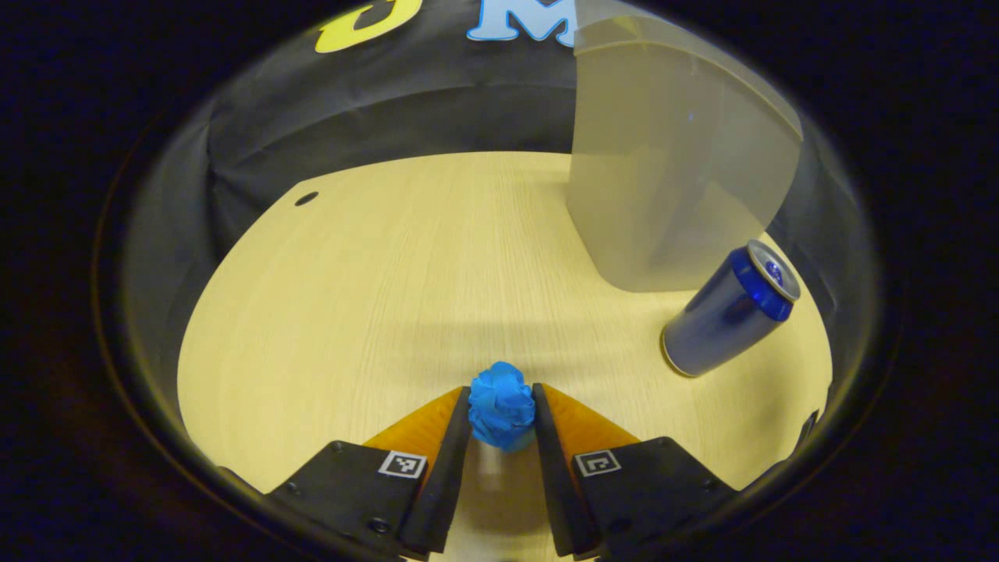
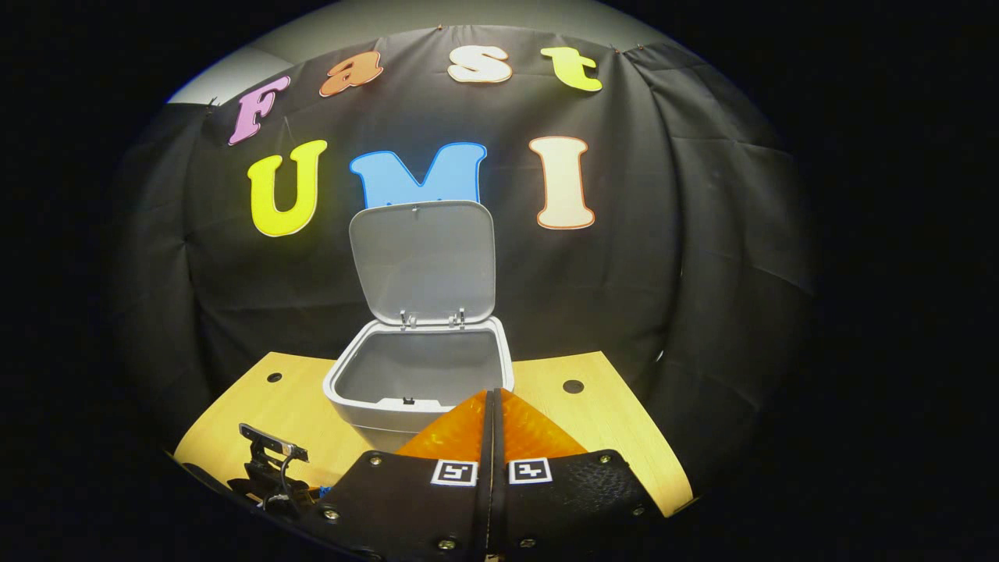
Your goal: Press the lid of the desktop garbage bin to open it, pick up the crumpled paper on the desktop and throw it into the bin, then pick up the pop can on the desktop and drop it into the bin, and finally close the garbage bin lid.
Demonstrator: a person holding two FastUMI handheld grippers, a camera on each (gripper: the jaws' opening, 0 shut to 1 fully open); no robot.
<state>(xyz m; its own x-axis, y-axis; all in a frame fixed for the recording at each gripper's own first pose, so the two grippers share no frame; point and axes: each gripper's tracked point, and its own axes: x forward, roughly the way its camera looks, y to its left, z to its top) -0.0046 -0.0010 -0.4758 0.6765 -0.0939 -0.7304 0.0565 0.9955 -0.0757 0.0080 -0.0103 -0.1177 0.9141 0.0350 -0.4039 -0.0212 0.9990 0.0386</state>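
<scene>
In the left gripper view a blue crumpled paper (image 1: 502, 406) rests on the wooden desktop (image 1: 351, 273), and my left gripper (image 1: 502, 396) is shut on it, one finger pressing each side. A blue pop can (image 1: 730, 308) stands to the right, close to the grey bin's wall (image 1: 671, 172). In the right gripper view the garbage bin (image 2: 421, 375) is open, its lid (image 2: 421, 257) standing upright at the back. My right gripper (image 2: 492, 400) hovers in front of the bin's rim, shut with nothing in it. Part of the left gripper (image 2: 269, 460) shows low at the left.
Black cloth hangs right behind the desk. Round cable holes (image 2: 573, 386) sit near the desk's back corners, one on each side of the bin. Bare desktop (image 2: 616, 437) stretches to the right of the bin.
</scene>
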